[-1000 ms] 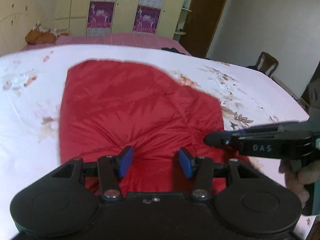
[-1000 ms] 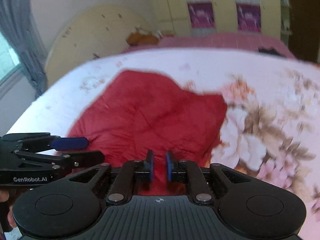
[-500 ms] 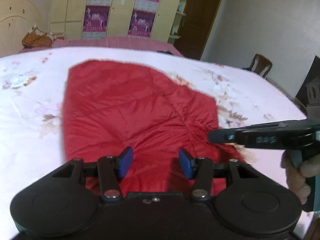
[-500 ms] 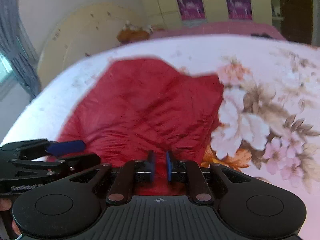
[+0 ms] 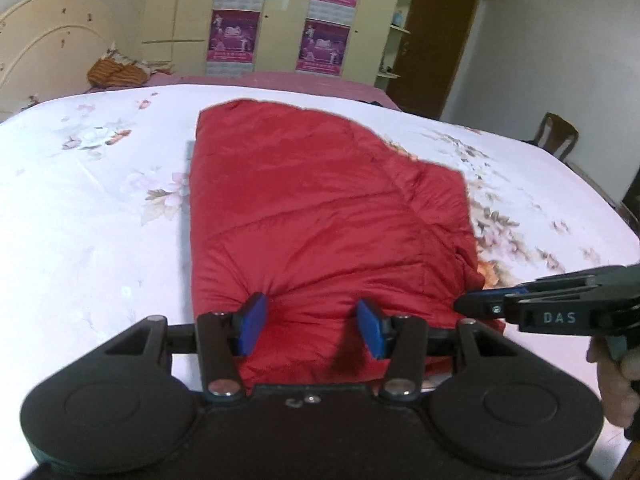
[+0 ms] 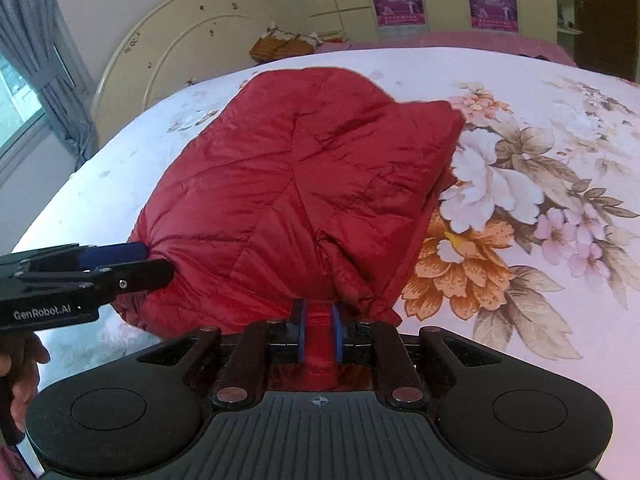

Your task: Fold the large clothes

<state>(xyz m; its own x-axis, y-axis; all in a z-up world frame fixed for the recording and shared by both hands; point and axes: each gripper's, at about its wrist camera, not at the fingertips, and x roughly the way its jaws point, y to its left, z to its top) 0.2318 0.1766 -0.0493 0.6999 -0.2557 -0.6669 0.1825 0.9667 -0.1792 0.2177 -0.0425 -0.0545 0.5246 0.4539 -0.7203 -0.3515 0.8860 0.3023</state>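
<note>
The red quilted padded jacket (image 5: 320, 216) lies partly folded; the right gripper (image 6: 319, 334) pinches its near hem, the left gripper (image 5: 311, 328) gapes, further folds remaining.

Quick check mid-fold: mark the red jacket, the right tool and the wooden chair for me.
red jacket (image 5: 320, 208): left wrist view, middle of its quilted top surface.
right tool (image 6: 319, 338): right wrist view, midway between its blue fingertips, shut on a jacket fold.
wooden chair (image 5: 557, 134): left wrist view, its backrest.

Glossy quilted red jacket (image 6: 304, 184) on matt floral cotton bedsheet (image 6: 540, 240).
</note>
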